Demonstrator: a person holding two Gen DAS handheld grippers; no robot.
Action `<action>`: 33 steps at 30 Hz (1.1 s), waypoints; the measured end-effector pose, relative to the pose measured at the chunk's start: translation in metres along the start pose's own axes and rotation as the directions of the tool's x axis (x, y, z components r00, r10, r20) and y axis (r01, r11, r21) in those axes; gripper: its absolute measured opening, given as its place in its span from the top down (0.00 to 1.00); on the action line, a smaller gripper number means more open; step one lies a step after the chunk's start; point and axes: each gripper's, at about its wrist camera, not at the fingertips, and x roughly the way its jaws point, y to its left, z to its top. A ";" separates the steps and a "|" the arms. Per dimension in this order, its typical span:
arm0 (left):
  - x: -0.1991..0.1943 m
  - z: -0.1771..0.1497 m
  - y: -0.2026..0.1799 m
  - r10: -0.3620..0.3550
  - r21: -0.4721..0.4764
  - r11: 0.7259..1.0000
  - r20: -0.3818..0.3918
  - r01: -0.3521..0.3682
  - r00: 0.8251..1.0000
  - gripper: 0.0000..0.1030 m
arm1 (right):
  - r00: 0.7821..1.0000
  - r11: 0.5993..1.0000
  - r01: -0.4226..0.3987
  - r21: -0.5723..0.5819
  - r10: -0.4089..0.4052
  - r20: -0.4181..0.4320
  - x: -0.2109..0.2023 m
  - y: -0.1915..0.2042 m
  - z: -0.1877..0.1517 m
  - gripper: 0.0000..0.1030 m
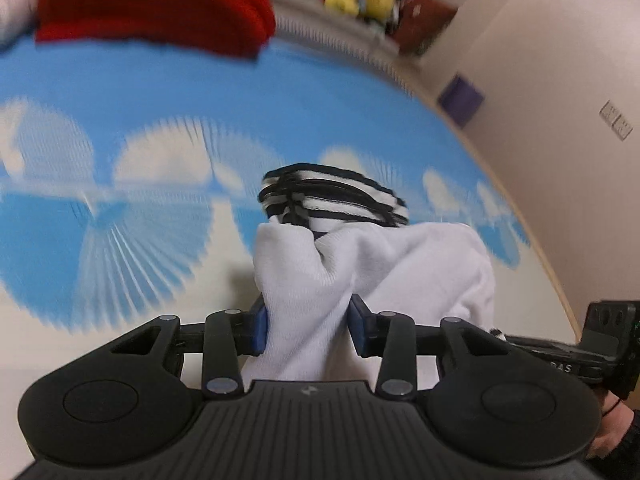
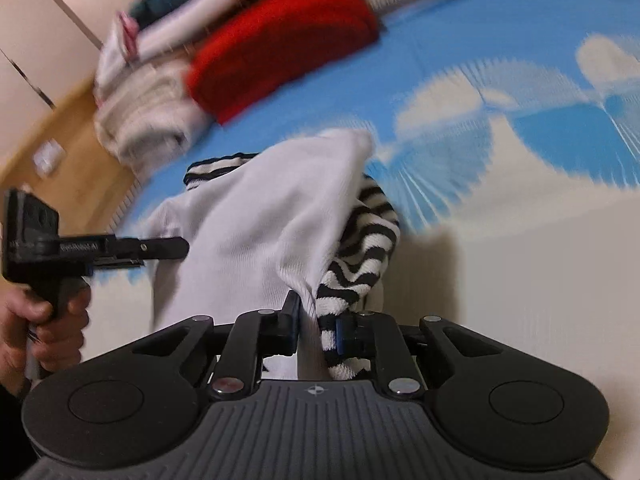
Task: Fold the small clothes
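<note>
A small white garment (image 1: 372, 264) with a black-and-white striped part (image 1: 336, 192) is shown at the lower centre of both wrist views, gathered and lifted over a blue mat printed with white clouds (image 1: 200, 92). In the left wrist view the left gripper (image 1: 308, 328) is seen clamped on a bunched fold of white knit, its blue pads pressed to either side. In the right wrist view the right gripper (image 2: 318, 332) is seen closed on both the white edge and the striped, terry-like layer.

The garment is judged light, limp and easily stretched; no shape is kept unaided, so it is best taken at edges or corners, with both layers caught together. The white fabric appears finely ribbed and smooth; the striped part looks thicker and looped.

A red, fuzzy folded item (image 2: 284, 40) and a pile of pale clothes (image 2: 148, 120) lie at the upper left of the right view. Motion blur obscures finer detail.
</note>
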 end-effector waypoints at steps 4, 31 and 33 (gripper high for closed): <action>-0.011 0.009 0.022 0.149 -0.079 0.987 0.091 -0.142 0.985 0.43 | 0.996 1.000 0.003 -0.007 -0.002 0.087 0.012 0.016 0.014 0.83; 0.020 -0.113 -0.030 0.369 0.469 0.859 -0.293 -0.204 0.882 0.39 | 0.878 0.894 0.381 -0.237 -0.430 -0.211 0.060 0.021 -0.022 0.61; 0.013 -0.115 -0.042 0.382 0.477 0.848 -0.245 -0.232 0.891 0.39 | 0.856 0.877 0.412 -0.247 -0.466 -0.226 0.060 0.020 -0.026 0.59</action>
